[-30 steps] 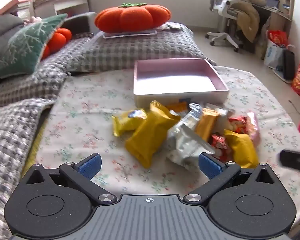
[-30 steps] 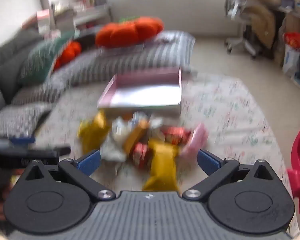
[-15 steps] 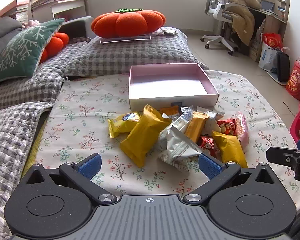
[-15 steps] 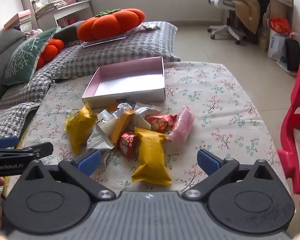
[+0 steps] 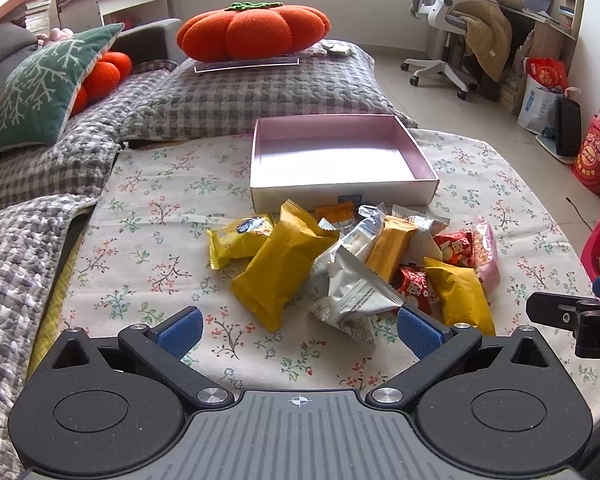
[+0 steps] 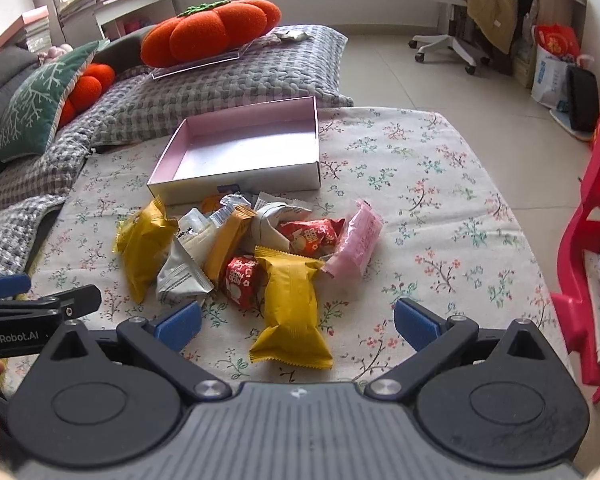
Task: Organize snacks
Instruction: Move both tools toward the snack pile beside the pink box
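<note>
Hovering above a floral-clothed bench (image 5: 148, 216), the left gripper (image 5: 298, 330) had its blue-padded jaws spread wide, holding nothing and touching nothing. The right gripper (image 6: 296, 326) was equally wide apart and empty, a yellow snack packet (image 6: 290, 308) lying between its fingers. A heap of snack packets (image 5: 352, 264) lay on the cloth just in front of an empty pink box (image 5: 340, 196).
</note>
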### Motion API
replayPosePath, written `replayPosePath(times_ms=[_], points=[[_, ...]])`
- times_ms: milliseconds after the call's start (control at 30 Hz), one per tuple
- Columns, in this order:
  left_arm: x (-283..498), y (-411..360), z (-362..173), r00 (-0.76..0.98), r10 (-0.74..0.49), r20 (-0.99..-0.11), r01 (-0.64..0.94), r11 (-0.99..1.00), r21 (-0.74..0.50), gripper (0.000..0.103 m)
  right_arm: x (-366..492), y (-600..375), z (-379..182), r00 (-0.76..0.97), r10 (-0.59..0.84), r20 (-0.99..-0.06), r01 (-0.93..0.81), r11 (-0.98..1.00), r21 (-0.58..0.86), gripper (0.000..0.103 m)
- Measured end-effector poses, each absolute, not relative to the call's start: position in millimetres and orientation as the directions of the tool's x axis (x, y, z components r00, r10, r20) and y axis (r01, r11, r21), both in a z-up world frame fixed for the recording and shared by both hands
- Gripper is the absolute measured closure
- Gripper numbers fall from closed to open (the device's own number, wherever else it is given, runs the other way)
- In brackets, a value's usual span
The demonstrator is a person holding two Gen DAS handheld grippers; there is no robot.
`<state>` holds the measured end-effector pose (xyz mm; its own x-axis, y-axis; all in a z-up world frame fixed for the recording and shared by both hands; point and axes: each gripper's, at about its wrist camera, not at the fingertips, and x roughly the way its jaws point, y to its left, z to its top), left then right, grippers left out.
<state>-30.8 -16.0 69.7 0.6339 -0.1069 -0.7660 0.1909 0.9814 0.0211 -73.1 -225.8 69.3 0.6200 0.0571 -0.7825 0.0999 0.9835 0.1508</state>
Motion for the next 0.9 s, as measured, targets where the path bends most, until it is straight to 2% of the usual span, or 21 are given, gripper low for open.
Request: replayPosePath(times_ms=[667, 900], points=[[8.4, -17.2, 54.4, 0.581, -0.09, -0.809, 0.183, 0.983, 0.022, 0.0, -38.9, -232.8, 57.3, 0.576, 0.05, -0.816, 0.145, 0.976, 0.162, 0.0], [23.4, -21.6, 47.8, 0.556, -0.096, -0.825, 0.188, 0.982, 0.012, 0.0, -24.6, -241.1, 47.9, 0.549, 0.048, -0.834, 0.172, 0.971, 0.169, 0.004]])
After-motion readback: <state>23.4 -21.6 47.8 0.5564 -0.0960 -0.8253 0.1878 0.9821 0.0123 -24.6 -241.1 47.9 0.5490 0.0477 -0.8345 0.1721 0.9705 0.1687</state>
